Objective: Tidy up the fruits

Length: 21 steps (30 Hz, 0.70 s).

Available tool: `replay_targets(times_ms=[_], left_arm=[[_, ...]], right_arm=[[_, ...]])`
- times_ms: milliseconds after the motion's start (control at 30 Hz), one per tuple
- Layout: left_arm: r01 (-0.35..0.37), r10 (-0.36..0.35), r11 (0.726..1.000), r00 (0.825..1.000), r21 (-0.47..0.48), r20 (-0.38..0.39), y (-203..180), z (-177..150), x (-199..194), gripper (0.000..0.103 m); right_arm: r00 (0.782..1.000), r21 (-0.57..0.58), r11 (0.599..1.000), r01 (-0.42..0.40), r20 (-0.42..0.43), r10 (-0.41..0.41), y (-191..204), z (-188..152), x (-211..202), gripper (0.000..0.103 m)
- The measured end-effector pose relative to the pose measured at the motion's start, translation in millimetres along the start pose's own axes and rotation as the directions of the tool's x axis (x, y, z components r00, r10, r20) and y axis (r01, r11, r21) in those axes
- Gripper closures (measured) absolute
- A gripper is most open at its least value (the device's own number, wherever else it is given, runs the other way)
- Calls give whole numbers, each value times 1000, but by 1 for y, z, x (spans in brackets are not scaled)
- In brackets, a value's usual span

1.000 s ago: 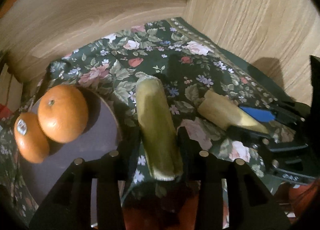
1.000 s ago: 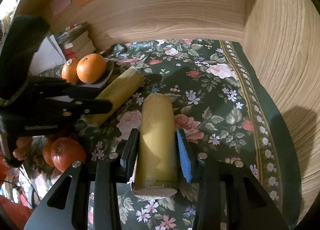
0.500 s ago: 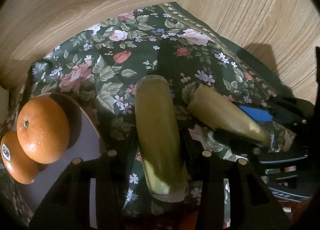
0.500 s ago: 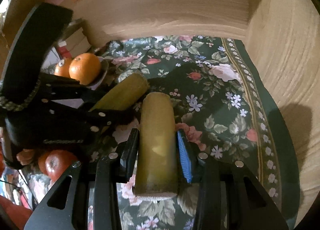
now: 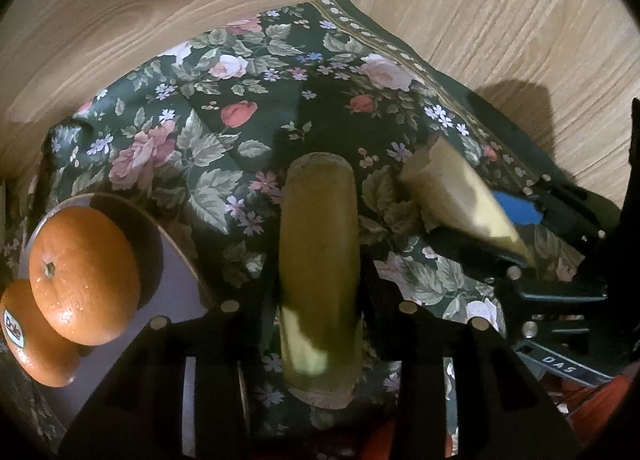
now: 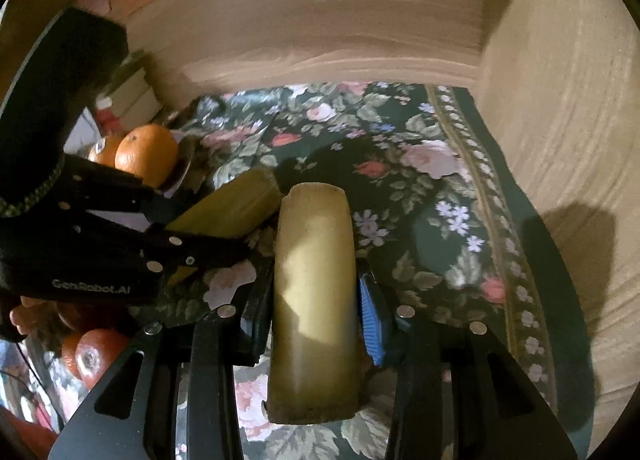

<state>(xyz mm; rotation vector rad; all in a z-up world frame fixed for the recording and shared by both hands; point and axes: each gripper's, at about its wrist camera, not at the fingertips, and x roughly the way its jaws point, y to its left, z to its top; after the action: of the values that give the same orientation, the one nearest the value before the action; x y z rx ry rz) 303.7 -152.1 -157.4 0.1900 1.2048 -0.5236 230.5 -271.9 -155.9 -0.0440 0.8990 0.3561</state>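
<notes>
So both grippers have a yellowish cut stalk piece each, looks like sugarcane, and I'd guess they're being lined up side by side on the floral cloth [image 5: 224, 132] to keep them apart from the oranges [image 5: 84, 276] on the plate [image 5: 176, 260]. The left gripper [image 5: 320, 296] has just squeezed in tighter on its piece [image 5: 318, 244]. The right gripper [image 6: 312, 300] is clamped on the other piece [image 6: 314, 292], blue pads [image 6: 370, 324] pressing its sides.

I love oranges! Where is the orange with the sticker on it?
In the left wrist view, the stickered orange sits at the far left on the round plate, touching the bigger orange, left of the left gripper.
</notes>
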Motion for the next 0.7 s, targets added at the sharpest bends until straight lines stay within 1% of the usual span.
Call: replay_targets(times_ms=[100, 233, 333, 367, 533, 600, 700], left_arm=[[-31, 31, 999, 999, 25, -18, -6, 4, 4, 65], [-37, 38, 999, 999, 37, -36, -8, 12, 9, 65], [-62, 63, 997, 998, 50, -14, -11, 15, 12, 65], [-64, 64, 997, 998, 51, -8, -12, 15, 11, 65], [-39, 38, 997, 999, 65, 21, -19, 12, 6, 65], [-47, 43, 995, 998, 84, 47, -25, 9, -2, 65], [-44, 38, 995, 997, 84, 73, -28, 8, -12, 65]], right_arm=[[1000, 11, 1000, 3, 14, -3, -1, -2, -6, 68], [1000, 17, 1000, 8, 22, -8, -3, -3, -10, 68], [1000, 29, 1000, 11, 23, -12, -5, -2, -9, 68], [999, 41, 999, 25, 24, -26, -7, -2, -9, 68], [999, 53, 998, 30, 39, -32, -10, -2, -14, 68], [998, 56, 998, 34, 52, -37, -11, -1, -16, 68], [997, 64, 997, 34, 64, -38, -12, 0, -20, 68]])
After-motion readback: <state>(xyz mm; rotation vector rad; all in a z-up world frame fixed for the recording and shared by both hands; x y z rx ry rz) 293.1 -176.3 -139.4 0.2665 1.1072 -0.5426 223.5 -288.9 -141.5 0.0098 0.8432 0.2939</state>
